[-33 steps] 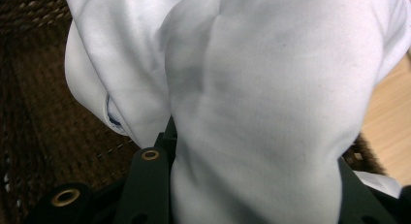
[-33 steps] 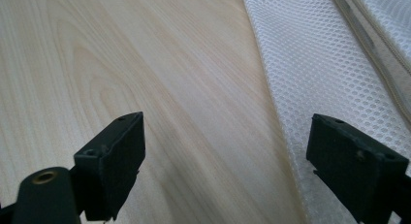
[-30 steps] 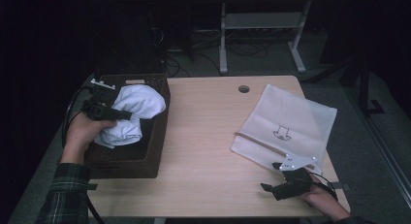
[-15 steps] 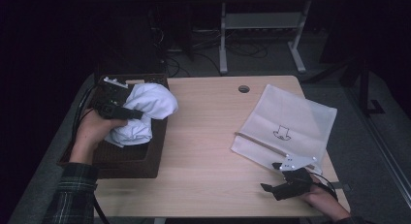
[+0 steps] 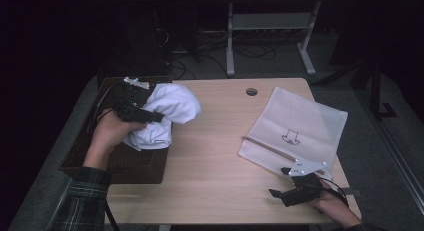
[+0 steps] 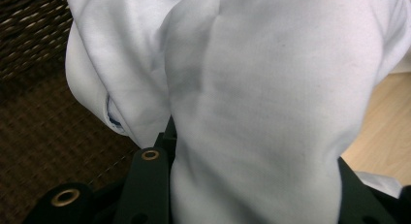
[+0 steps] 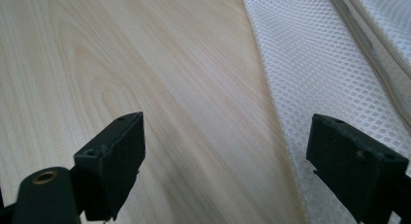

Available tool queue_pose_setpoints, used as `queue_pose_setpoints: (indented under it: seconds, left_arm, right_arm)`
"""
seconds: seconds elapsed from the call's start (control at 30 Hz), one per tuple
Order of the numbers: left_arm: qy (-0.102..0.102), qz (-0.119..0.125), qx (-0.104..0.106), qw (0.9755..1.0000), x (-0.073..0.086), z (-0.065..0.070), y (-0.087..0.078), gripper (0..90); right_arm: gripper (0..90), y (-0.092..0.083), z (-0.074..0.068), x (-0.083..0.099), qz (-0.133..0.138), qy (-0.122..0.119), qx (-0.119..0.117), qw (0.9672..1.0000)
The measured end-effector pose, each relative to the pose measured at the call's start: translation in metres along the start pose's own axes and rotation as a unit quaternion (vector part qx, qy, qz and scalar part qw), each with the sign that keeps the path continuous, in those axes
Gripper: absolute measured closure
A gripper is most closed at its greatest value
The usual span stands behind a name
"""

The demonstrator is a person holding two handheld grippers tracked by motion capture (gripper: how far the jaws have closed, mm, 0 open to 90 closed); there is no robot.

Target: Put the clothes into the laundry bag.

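- The left gripper (image 5: 150,116) has its jaws pinched on a bunched white cloth (image 5: 167,111); in the left gripper view the fabric (image 6: 261,112) is packed between the two black jaws and bulges up over them.
- The cloth is lifted, part of it above the dark woven basket (image 5: 100,161) and part reaching out past the basket's right rim over the bench (image 5: 215,156). A lower fold hangs down to the basket's edge.
- In the left gripper view a small bluish edge shows in a fold at the cloth's left side, with the brown weave of the basket behind it and a strip of pale wood at the right.
- The person's left hand (image 5: 107,136) grips the gripper body from over the basket; a plaid sleeve (image 5: 82,201) comes in from the bottom left.
- The right gripper (image 5: 280,193) has its jaws spread wide with nothing between them; in the right gripper view they frame bare wood, and the right jaw sits over the edge of a white mesh bag (image 7: 329,78).
- The right gripper lies low near the front right edge of the bench, just beside the near corner of the mesh bag (image 5: 300,126), which lies flat with a small dark print and a seam along one edge.
- A round cable hole (image 5: 251,91) sits near the bench's far edge, between cloth and bag.
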State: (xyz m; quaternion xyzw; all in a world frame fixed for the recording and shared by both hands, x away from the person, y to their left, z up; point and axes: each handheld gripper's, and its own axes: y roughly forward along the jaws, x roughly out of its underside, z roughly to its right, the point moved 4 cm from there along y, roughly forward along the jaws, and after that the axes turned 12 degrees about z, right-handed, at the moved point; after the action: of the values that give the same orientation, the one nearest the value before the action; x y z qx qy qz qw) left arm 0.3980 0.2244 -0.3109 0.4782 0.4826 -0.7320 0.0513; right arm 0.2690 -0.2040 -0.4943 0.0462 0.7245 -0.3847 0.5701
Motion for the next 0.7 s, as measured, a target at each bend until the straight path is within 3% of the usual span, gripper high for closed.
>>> queue_pose_setpoints:
  seconds: [0.33, 0.7]
  left_arm:
    - [0.028, -0.001, 0.037, 0.9989, -0.012, 0.034, 0.018, 60.4]
    - [0.053, -0.013, 0.069, 0.9961, -0.007, 0.068, 0.049, 60.4]
  right_arm:
    - [13.1, -0.001, -0.001, 0.0, 0.001, 0.0, 0.0, 1.0]
    - [13.1, -0.001, -0.001, -0.001, 0.002, -0.002, -0.002, 1.0]
